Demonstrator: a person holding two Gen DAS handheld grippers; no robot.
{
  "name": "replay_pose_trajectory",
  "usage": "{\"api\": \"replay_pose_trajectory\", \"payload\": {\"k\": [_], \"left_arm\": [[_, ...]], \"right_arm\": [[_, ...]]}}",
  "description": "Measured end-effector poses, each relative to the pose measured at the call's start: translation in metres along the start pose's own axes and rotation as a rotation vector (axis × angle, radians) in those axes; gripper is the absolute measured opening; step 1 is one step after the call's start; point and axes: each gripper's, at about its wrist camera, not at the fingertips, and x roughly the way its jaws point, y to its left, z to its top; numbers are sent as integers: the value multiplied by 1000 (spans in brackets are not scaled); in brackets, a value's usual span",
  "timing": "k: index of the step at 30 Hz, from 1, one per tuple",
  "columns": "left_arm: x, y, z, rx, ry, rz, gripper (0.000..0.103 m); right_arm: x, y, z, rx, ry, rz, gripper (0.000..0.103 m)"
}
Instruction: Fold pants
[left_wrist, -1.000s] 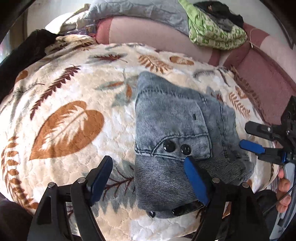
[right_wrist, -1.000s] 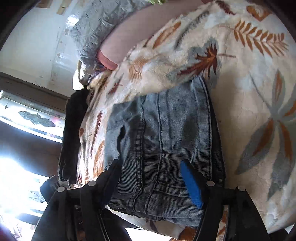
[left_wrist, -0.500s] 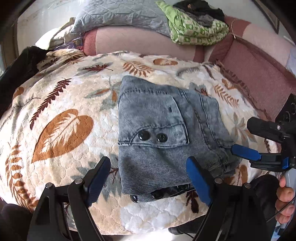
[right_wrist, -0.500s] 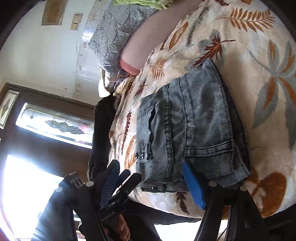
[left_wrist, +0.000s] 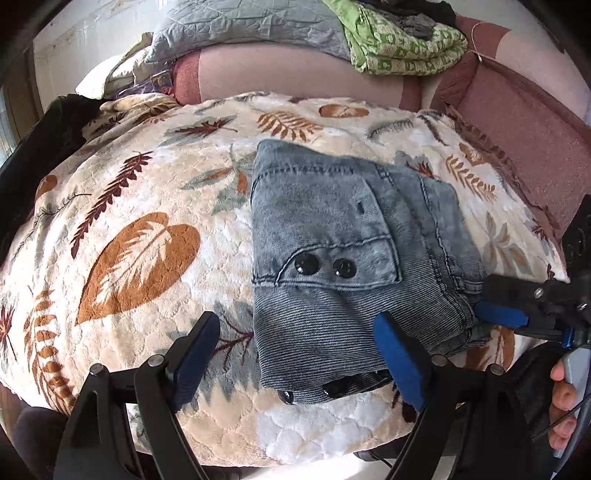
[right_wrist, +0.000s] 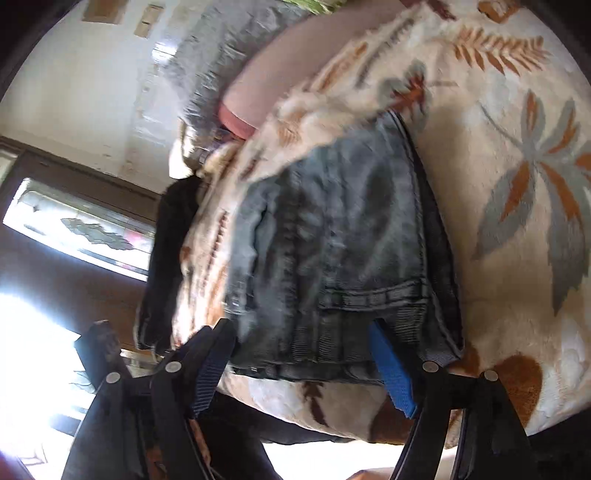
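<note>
Pants (left_wrist: 347, 266) of grey-blue denim lie folded into a compact block on our leaf-print blanket (left_wrist: 140, 229), close to its near edge. Nearest us, our left gripper (left_wrist: 299, 354) hangs over that edge with its blue pads spread wide; the right pad overlaps the folded block's near corner in the left wrist view, the left pad sits over bare blanket, and neither pad presses on the cloth. Two black buttons (left_wrist: 325, 266) show on a pocket flap on the top layer, and more peek out from the lowest fold.

Off to the right, our right gripper (left_wrist: 495, 302) reaches in at the pants' right edge, its jaws opening, with the waistband side of the block between them in the right wrist view (right_wrist: 303, 358); that view is blurred, so we cannot tell whether its pads touch the denim. Fingers of our right hand (left_wrist: 563, 398) wrap its handle.

Farther back, a pink sofa back (left_wrist: 280, 74) rises behind the blanket, carrying a grey quilted pillow (left_wrist: 251, 26) and a folded green patterned cloth (left_wrist: 402, 48).
</note>
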Motion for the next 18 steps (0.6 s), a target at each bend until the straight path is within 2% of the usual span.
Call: {"api": "replay_pose_trajectory", "payload": {"k": [2, 4, 9, 13, 16, 18], "left_arm": [[5, 1, -3, -10, 11, -7, 86], [1, 3, -3, -20, 1, -22, 86], [-14, 17, 11, -61, -35, -101, 86], [-17, 56, 28, -209, -63, -243, 86], [8, 84, 43, -316, 18, -359, 86], [28, 95, 51, -365, 82, -456, 86]], "right_arm": [[-1, -5, -2, -4, -29, 10, 78], [-4, 0, 0, -2, -15, -7, 78], [-24, 15, 15, -63, -36, -4, 78], [-40, -4, 40, -7, -30, -9, 78], [-45, -25, 62, 39, -22, -23, 78], [-43, -38, 77, 88, -7, 7, 78]]}}
